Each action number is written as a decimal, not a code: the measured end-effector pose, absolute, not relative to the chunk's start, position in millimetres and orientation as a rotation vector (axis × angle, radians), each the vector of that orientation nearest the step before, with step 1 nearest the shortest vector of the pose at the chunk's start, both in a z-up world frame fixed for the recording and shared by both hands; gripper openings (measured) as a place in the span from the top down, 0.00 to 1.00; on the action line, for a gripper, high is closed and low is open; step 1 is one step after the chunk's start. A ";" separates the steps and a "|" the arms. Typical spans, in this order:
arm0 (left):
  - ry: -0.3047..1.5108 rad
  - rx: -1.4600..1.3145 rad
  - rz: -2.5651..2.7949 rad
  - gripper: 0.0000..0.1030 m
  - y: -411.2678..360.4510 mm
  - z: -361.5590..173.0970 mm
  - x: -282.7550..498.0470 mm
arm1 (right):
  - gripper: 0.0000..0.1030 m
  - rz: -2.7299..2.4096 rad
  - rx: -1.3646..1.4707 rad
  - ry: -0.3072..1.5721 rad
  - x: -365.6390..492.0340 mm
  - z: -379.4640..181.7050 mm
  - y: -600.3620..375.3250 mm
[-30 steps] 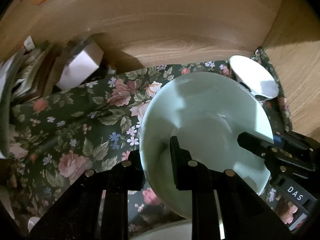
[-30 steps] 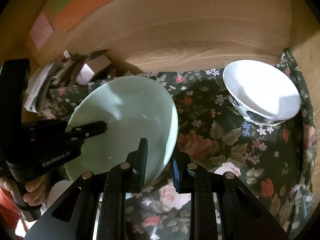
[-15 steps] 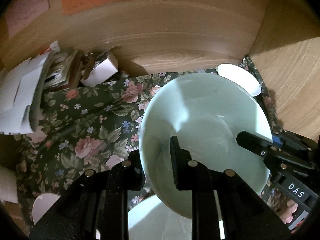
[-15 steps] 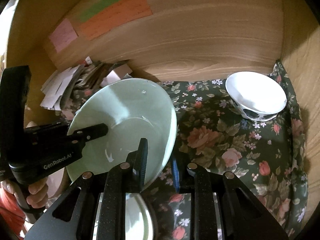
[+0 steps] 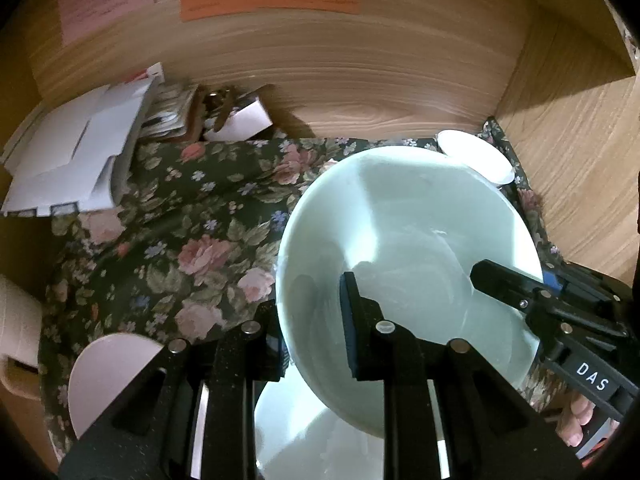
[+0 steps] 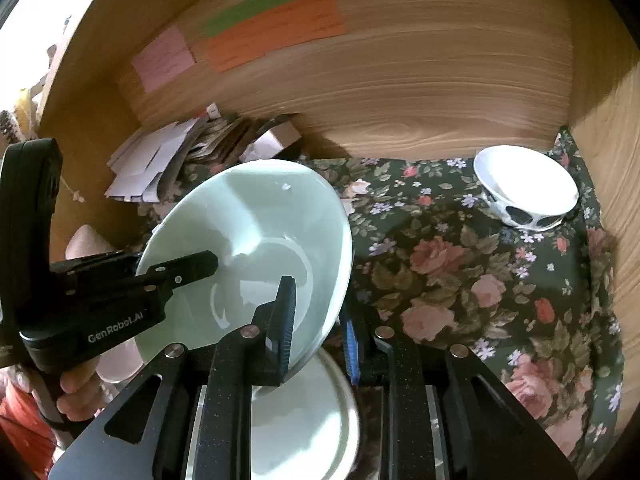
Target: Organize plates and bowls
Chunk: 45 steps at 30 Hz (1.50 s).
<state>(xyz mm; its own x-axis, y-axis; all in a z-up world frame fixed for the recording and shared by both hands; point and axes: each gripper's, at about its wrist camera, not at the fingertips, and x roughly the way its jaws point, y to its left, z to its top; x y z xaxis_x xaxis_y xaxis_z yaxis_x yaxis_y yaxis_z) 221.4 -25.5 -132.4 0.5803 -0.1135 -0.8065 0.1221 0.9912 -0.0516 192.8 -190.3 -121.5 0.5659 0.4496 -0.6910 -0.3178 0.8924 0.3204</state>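
Observation:
A pale green plate is held tilted above the floral cloth by both grippers. My left gripper is shut on its left rim; it shows from the side in the right wrist view. My right gripper is shut on the plate's right rim and shows in the left wrist view. A second pale green plate lies flat below it. A white bowl with dark spots stands at the back right.
Wooden walls close the back and right, with coloured paper notes stuck on. A heap of papers and envelopes lies at the back left. A white dish sits at the front left of the cloth.
Both grippers have lifted the green plate and drawn it back toward the front. The second green plate below and the white dish at the front left have come into view.

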 end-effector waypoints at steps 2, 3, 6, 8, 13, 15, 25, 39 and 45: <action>0.942 0.001 -0.132 0.80 -19.4 -132.1 215.8 | 0.81 0.460 0.165 0.857 188.5 -121.2 -184.8; 0.942 -0.004 -0.130 0.80 -16.1 -132.2 213.2 | 0.81 0.464 0.164 0.858 186.4 -121.4 -181.8; 0.943 -0.017 -0.117 0.80 -5.2 -132.2 204.8 | 0.81 0.476 0.160 0.858 180.9 -121.6 -172.2; 0.941 -0.025 -0.108 0.80 3.1 -132.8 198.3 | 0.81 0.486 0.155 0.857 177.3 -121.5 -165.0; 0.935 -0.050 -0.079 0.80 25.1 -132.5 183.0 | 0.81 0.514 0.144 0.857 170.5 -122.3 -145.3; 0.930 -0.055 -0.066 0.80 36.1 -132.1 175.9 | 0.81 0.524 0.137 0.857 167.7 -122.4 -136.8; 0.926 -0.086 -0.012 0.80 78.9 -135.3 150.2 | 0.81 0.575 0.116 0.865 155.5 -123.6 -96.8; 0.944 -0.141 0.066 0.80 128.4 -146.7 131.9 | 0.81 0.648 0.078 0.910 155.9 -135.4 -41.1; 0.969 -0.165 0.096 0.80 146.0 -155.8 128.5 | 0.81 0.677 0.067 0.938 157.3 -144.5 -21.9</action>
